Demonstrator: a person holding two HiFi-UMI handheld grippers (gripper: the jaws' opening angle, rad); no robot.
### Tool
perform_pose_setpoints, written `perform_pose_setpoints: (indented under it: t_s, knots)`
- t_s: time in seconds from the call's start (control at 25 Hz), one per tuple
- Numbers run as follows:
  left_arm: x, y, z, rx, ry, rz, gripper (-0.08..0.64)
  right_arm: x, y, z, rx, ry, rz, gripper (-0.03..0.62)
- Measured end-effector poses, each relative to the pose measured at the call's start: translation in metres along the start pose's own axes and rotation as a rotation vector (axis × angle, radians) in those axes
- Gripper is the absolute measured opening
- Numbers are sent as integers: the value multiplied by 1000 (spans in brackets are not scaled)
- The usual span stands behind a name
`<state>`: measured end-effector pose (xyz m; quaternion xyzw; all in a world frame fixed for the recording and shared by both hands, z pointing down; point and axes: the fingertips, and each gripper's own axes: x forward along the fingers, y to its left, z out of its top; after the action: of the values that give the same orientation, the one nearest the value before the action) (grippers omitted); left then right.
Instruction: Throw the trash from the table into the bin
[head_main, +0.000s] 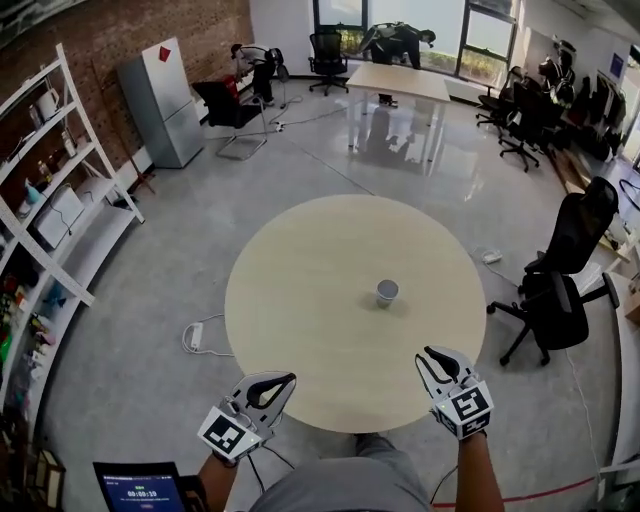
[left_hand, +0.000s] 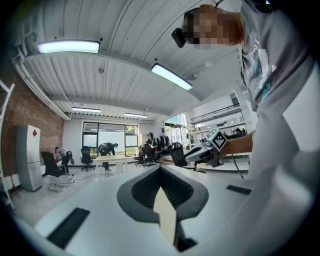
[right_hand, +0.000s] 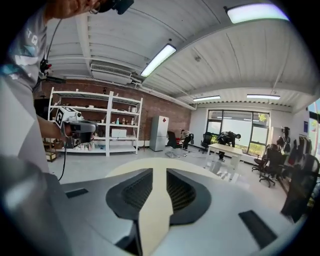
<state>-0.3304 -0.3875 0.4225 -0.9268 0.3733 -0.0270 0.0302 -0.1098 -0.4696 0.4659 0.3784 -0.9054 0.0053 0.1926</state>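
One cup (upright) on one round table.

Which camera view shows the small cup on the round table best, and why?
The head view: the cup stands in full sight on the round table, seen from above. Neither gripper view shows the cup at all; past their jaws only table surface appears.

so the small grey metal cup sits on the round pale wooden table, ahead and slightly left of the right gripper, ahead-right of the left gripper, well apart from both
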Motion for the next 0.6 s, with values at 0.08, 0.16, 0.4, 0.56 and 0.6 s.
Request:
perform_pose_setpoints:
  t_s: [0.08, 0.16, 0.4, 0.56, 0.6]
  knots:
    - [23, 24, 3, -44, 21, 57, 43, 45, -32, 4, -11, 40, 59, 157]
    - [49, 43, -2, -88, 45, 100, 43, 89, -62, -2, -21, 80, 115, 264]
    - [94, 71, -61, -208, 123, 177, 43, 210, -101, -68, -61, 249, 259, 267]
    - [83, 97, -66, -264, 149, 202, 43, 262, -87, -90, -102, 385, 317, 267]
    - [82, 106, -66, -273, 157, 209, 43, 275, -85, -95, -120, 413, 326, 267]
